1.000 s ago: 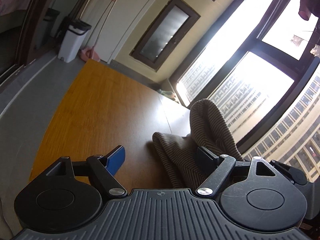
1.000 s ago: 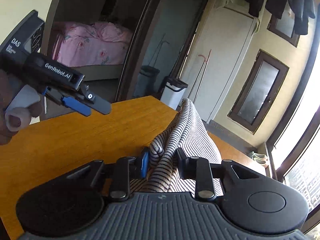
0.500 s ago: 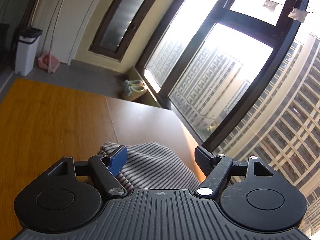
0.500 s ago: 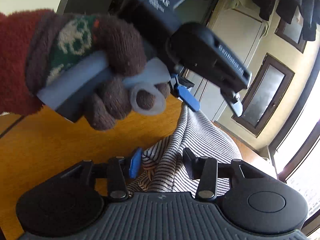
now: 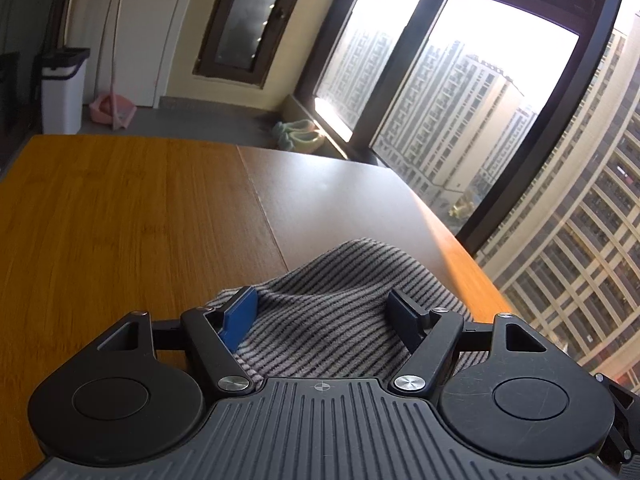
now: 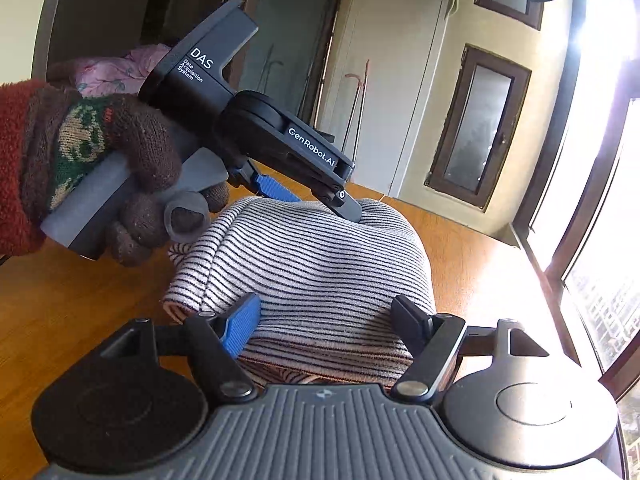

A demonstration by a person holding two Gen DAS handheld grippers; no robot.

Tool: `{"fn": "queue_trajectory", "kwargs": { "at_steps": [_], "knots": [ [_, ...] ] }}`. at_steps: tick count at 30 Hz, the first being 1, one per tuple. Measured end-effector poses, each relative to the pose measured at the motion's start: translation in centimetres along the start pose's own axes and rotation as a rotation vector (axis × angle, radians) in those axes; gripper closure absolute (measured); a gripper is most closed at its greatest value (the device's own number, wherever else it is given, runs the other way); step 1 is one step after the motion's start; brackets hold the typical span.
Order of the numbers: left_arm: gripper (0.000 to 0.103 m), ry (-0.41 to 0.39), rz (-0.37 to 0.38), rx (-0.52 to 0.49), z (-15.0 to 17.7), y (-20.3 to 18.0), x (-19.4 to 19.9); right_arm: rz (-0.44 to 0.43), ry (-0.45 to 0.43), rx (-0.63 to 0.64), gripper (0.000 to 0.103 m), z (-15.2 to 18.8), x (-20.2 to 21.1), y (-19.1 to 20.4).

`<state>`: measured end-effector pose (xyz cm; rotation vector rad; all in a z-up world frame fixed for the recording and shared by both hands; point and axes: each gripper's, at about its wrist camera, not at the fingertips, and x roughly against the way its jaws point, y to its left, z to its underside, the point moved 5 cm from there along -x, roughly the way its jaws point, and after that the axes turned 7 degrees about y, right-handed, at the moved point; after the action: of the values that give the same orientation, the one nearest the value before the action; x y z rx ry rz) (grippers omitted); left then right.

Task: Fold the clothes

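Note:
A grey-and-dark striped garment lies in a rounded, folded heap on the wooden table. My left gripper is open, and its fingers straddle the cloth's near part without pinching it. In the right wrist view the same garment fills the middle. My right gripper stands open wide at its near edge, one finger on each side. The left gripper, held by a gloved hand, rests its tips on the far top of the heap.
The table's right edge runs close to a tall window. On the floor beyond stand a white bin, a pink dustpan and slippers. Bare tabletop lies left of the garment.
My right gripper has opened and let go of the garment, which now lies lower and flatter. The left gripper swung in over the heap and rests on it, still open.

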<state>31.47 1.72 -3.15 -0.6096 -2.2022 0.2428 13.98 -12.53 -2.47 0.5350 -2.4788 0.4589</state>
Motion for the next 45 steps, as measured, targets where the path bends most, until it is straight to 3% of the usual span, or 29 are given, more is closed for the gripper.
{"fn": "queue_trajectory", "kwargs": {
  "at_steps": [2,7,9,12,15,17,18,20,22,25,29,34,36,45],
  "knots": [
    [0.026,-0.006,0.0,0.005,0.0,0.1,0.3,-0.007,0.013,-0.007,0.03,0.0,0.0,-0.2],
    [0.024,-0.061,-0.113,-0.029,0.6,-1.4,3.8,-0.015,0.022,-0.005,0.03,0.5,0.1,-0.5],
    [0.017,-0.079,-0.107,-0.013,1.3,-1.9,5.5,-0.017,0.024,-0.006,0.029,0.5,0.1,-0.5],
    [0.016,-0.079,-0.087,0.023,2.6,-2.4,7.6,-0.016,0.027,-0.007,0.029,0.4,-0.1,-0.4],
    [0.016,-0.026,-0.036,0.027,4.1,-3.1,7.5,-0.018,0.036,-0.004,0.029,-0.1,-0.5,-0.4],
    [0.021,0.015,-0.023,0.009,5.1,-3.7,6.9,-0.041,0.042,-0.01,0.028,-0.3,-0.3,-0.7],
    [0.025,0.02,-0.02,0.011,5.3,-3.5,6.7,-0.085,0.048,-0.034,0.026,-0.6,0.1,-1.3],
    [0.026,0.03,-0.012,0.014,5.8,-3.3,6.4,-0.195,0.05,-0.113,0.014,-0.9,1.0,-3.0],
    [0.026,0.04,-0.005,0.018,6.4,-3.0,6.1,-0.314,0.05,-0.221,0.014,-1.3,2.1,-5.4],
    [0.028,0.055,0.006,0.023,7.1,-2.6,5.7,-0.317,0.041,-0.346,0.013,-1.6,2.5,-9.1],
    [0.028,0.064,0.029,0.041,7.9,-2.2,5.5,-0.305,0.079,-0.483,0.013,-1.1,-0.5,-12.8],
    [0.028,0.062,0.029,0.029,7.9,-1.8,5.5,-0.358,0.176,-0.487,0.015,0.3,-5.2,-11.3],
    [0.028,0.057,0.016,0.016,7.9,-1.8,5.6,-0.405,0.174,-0.516,0.025,0.2,-5.7,-10.3],
    [0.028,0.009,-0.049,0.043,6.1,2.3,6.2,-0.445,0.164,-0.487,0.028,-2.7,-9.1,-8.1]
  ]
}}
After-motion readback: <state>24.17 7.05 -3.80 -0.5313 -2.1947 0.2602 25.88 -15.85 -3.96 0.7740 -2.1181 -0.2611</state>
